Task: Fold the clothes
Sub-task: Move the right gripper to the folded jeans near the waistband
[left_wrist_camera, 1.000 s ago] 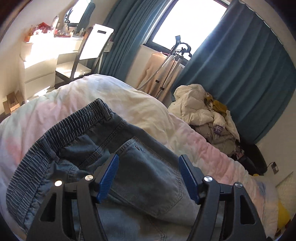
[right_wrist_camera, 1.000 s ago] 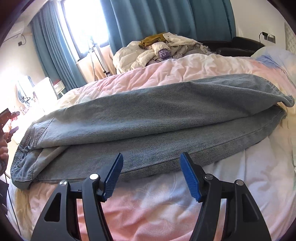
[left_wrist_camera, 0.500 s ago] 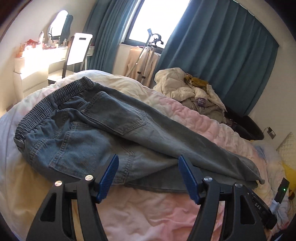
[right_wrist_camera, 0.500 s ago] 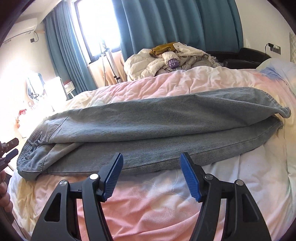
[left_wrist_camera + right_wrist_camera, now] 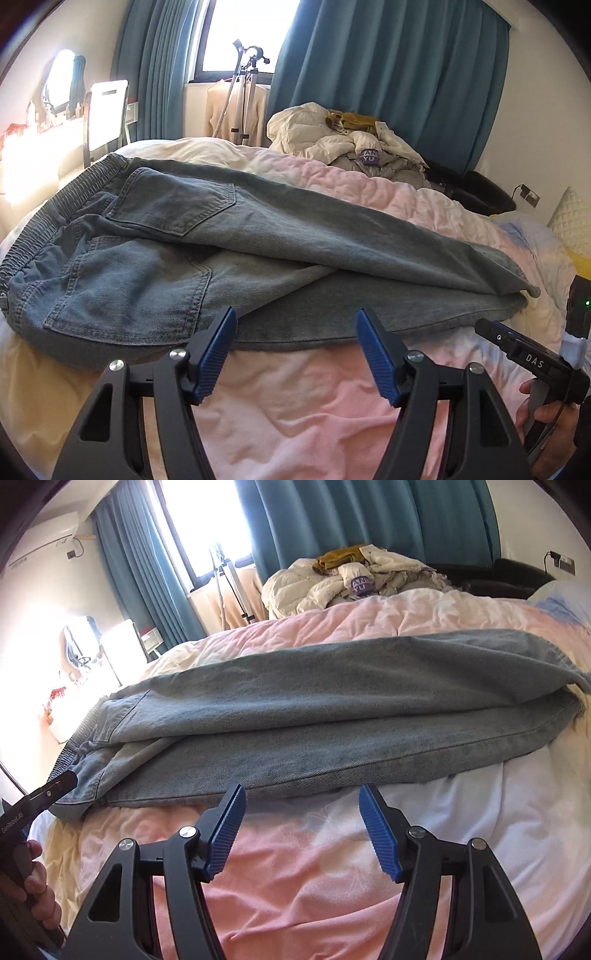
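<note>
**Jeans folded lengthwise on the bed, both grippers free**

We see the jeans [image 5: 258, 236] lying along the near side of the bed [image 5: 314, 417], folded once lengthwise so that one leg rests on the other. The elastic waistband [image 5: 33, 236] sits toward the bed's left end, by the sunlit side of the room, and two back pockets face up there. The leg hems [image 5: 569, 686] reach toward the right end, near the pillows, the upper hem lying slightly back from the lower one. The near long edge of the denim runs close to the bed's front edge, with a strip of pink and white quilt bare before it.

Our left gripper [image 5: 295, 350] hangs just short of that near edge, its jaws spread wide with nothing between them. Our right gripper [image 5: 301, 827] hangs likewise over the quilt, jaws apart and empty, touching no cloth.

Beyond the jeans, at the far edge of the bed, we see a heap of pale clothes [image 5: 343, 140], not in any basket. Behind it hang blue curtains [image 5: 391, 74], and a chair [image 5: 107, 110] stands at the far left.
</note>
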{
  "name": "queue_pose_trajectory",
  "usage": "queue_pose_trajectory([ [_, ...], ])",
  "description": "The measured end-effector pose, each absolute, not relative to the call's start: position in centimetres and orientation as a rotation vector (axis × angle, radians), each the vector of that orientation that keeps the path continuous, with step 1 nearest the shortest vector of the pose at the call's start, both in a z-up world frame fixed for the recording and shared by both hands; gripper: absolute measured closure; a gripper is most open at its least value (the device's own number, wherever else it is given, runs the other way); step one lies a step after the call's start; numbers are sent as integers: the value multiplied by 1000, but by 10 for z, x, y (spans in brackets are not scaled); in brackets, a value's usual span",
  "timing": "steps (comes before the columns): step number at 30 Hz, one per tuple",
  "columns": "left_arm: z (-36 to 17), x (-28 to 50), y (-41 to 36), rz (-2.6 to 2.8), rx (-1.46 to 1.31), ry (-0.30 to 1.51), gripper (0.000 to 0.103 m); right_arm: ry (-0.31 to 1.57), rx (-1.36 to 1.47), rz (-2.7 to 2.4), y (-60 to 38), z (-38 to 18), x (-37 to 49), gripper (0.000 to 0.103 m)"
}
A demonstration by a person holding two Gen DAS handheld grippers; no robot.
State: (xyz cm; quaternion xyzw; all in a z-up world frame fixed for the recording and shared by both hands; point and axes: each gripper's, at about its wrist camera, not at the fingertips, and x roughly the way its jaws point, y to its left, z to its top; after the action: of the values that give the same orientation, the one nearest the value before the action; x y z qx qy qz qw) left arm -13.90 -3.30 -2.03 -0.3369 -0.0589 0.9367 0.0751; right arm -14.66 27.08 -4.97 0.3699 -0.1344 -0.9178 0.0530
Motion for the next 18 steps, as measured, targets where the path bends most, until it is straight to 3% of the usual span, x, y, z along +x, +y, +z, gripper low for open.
queue_pose_trajectory([
  [8,-21,-149,-33,2775,-1013,-196,34,-311,1095,-2663,249,-42,-203,38],
  [13,-19,-145,-40,2765,-948,-135,34,-89,1071,-2677,214,-32,-276,38],
  [18,-27,-153,-42,2694,-945,-199,34,134,1073,-2602,162,-27,-341,38],
])
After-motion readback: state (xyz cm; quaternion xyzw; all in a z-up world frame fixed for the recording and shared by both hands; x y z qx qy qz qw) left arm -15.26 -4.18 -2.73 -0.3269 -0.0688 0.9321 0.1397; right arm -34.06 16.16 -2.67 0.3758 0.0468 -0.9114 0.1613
